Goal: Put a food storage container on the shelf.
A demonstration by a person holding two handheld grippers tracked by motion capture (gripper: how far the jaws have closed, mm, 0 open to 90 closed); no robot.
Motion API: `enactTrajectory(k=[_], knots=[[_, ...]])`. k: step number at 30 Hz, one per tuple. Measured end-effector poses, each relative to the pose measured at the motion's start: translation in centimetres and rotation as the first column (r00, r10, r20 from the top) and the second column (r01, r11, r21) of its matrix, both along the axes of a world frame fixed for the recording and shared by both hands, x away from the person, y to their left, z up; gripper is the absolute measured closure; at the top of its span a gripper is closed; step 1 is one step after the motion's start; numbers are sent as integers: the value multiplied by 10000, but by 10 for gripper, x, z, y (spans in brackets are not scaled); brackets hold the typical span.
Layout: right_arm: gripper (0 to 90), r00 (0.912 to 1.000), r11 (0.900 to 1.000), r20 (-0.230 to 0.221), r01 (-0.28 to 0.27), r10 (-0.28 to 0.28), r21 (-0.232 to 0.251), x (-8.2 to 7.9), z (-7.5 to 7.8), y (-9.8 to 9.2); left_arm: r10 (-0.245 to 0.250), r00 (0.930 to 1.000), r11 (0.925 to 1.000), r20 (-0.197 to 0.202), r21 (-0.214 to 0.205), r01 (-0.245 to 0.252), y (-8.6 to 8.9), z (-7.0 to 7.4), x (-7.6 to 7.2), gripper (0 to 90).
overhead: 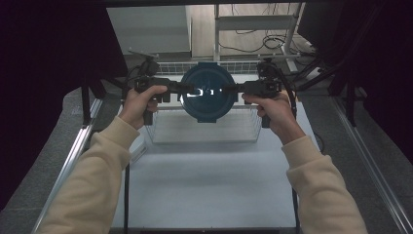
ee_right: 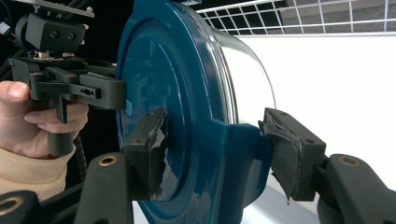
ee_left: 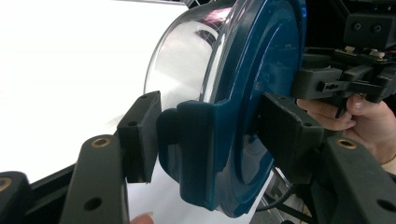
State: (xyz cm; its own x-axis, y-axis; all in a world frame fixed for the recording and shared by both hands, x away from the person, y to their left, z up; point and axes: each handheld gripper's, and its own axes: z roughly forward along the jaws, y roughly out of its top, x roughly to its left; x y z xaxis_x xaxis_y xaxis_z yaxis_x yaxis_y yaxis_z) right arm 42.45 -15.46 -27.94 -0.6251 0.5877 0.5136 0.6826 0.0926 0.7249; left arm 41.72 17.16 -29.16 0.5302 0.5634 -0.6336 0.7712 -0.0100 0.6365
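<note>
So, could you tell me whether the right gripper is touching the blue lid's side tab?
Touching: in the right gripper view, the right gripper has both pads pressed against the tab of the blue lid.

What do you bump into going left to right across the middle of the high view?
Left hand → left gripper → blue-lidded container → right gripper → right hand.

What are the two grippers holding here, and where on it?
Both hold one lidded clear container: each gripper's jaws clamp a blue lid latch tab, left gripper, right gripper.
</note>
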Motion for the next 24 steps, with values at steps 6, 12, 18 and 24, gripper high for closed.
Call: enactTrajectory(k=[6,12,18,24], knots=[[409,9999,9999,-76,-89,88,-66,13,0,2,3,9999,9999,-122,-113,-4,3,-3,11,406],[411,10000,9999,-81,-44,43,-148,23,5,4,87,9997,9995,-208,-292,-93,5,-2,21,404],[411,9999,9996,-115,-60,57,-262,33,11,6,111,9995,9992,-294,-384,-122,6,0,29,403],[411,9998,9994,-199,-48,42,-332,45,13,6,185,9985,9983,-516,-540,-213,6,-3,42,401]])
